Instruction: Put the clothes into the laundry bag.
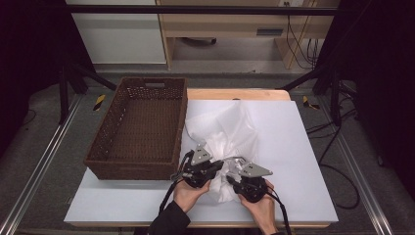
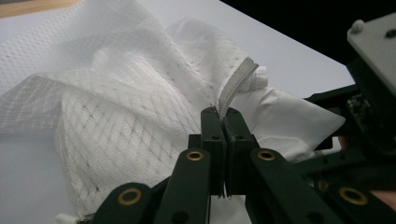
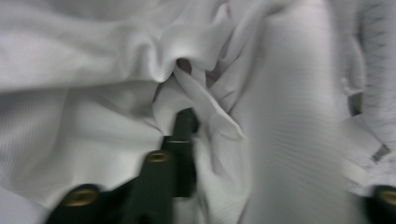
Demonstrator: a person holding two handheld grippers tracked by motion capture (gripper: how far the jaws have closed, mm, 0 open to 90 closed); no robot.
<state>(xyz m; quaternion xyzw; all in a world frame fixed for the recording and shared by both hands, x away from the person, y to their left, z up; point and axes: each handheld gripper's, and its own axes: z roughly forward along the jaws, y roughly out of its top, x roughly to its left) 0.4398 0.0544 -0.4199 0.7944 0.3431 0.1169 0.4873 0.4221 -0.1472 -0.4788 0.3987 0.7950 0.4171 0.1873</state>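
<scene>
A crumpled white garment [image 1: 227,137], part mesh and part plain cloth, lies on the white table top [image 1: 293,147] just ahead of both hands. My left gripper [image 1: 220,166] comes at its near edge from the left. In the left gripper view its jaws [image 2: 223,116] are shut on a grey ribbed strip [image 2: 236,84] that stands up from the mesh cloth [image 2: 121,107]. My right gripper [image 1: 230,182] pushes into the garment from the right. In the right gripper view [image 3: 215,135], one black finger [image 3: 182,135] presses against a thick fold of plain cloth [image 3: 280,116], which hides the other finger.
A dark brown woven basket [image 1: 100,139] with nothing in it stands on the table's left side, close beside the garment. Bare white table lies to the right and along the front edge. Metal frame rails and cables run over the floor around the table.
</scene>
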